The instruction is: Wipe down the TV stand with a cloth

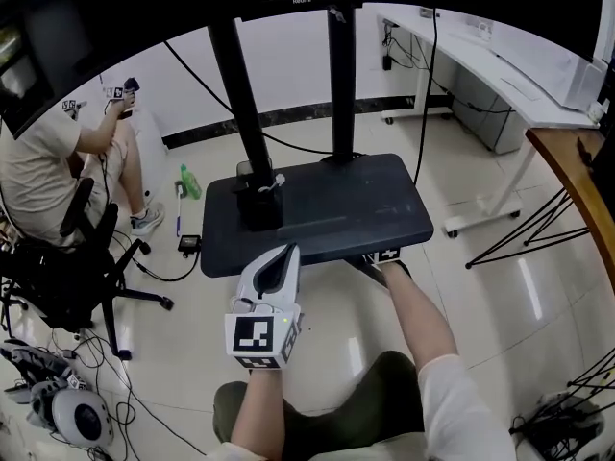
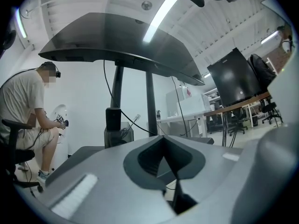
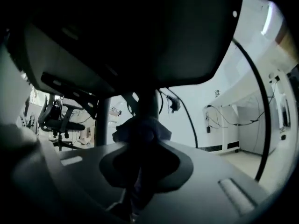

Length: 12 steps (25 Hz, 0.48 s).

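Note:
The TV stand has a dark shelf (image 1: 356, 209) on two black poles (image 1: 240, 104) under a TV. My left gripper (image 1: 285, 254) is shut and empty, its tips at the shelf's front edge; in the left gripper view (image 2: 164, 158) it faces the poles. My right arm reaches under the shelf's front right, and only the right gripper's marker cube (image 1: 386, 254) shows in the head view. In the right gripper view the right gripper (image 3: 139, 169) is shut on a dark cloth (image 3: 140, 129), just under the shelf's dark underside (image 3: 140, 36), close to a pole.
A black box with cables (image 1: 258, 200) stands on the shelf's left by a pole. A person sits on an office chair (image 1: 67, 257) at left. A green bottle (image 1: 189, 182) and cables lie on the floor. A white desk (image 1: 500, 65) and a wooden table (image 1: 577, 171) stand at right.

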Available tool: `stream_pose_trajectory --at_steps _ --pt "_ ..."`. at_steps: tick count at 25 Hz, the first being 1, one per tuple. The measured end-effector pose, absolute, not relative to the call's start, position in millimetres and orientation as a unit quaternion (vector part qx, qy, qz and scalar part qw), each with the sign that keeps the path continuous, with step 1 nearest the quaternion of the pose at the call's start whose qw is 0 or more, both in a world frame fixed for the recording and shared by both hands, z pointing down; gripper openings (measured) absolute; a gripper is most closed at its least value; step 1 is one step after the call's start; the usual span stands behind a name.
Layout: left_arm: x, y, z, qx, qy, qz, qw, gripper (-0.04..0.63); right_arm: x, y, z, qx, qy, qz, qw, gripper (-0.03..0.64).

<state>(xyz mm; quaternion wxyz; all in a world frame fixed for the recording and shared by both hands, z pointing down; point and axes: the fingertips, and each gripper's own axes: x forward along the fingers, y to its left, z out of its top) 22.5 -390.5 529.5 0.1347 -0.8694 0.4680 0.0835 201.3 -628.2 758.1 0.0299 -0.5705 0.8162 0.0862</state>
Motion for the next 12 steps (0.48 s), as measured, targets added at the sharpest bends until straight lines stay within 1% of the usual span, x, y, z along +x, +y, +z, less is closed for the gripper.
stream_pose_trajectory --at_steps 3,7,8,12 --pt "20.2 -390.9 525.5 -0.870 0.466 0.090 0.133 0.160 191.9 -650.5 836.0 -0.568 0.822 0.046 -0.021 0.058" --pt "18.3 -392.1 525.2 -0.867 0.472 0.086 0.132 0.160 185.2 -669.4 992.5 -0.553 0.825 -0.049 -0.101 0.058" --pt "18.1 -392.4 525.3 -0.867 0.473 0.085 0.133 0.160 183.8 -668.5 1019.8 -0.550 0.825 -0.062 -0.113 0.058" --pt "18.2 -394.5 524.0 -0.867 0.472 0.085 0.140 0.160 182.9 -665.4 1050.5 -0.543 0.827 -0.053 -0.135 0.058"
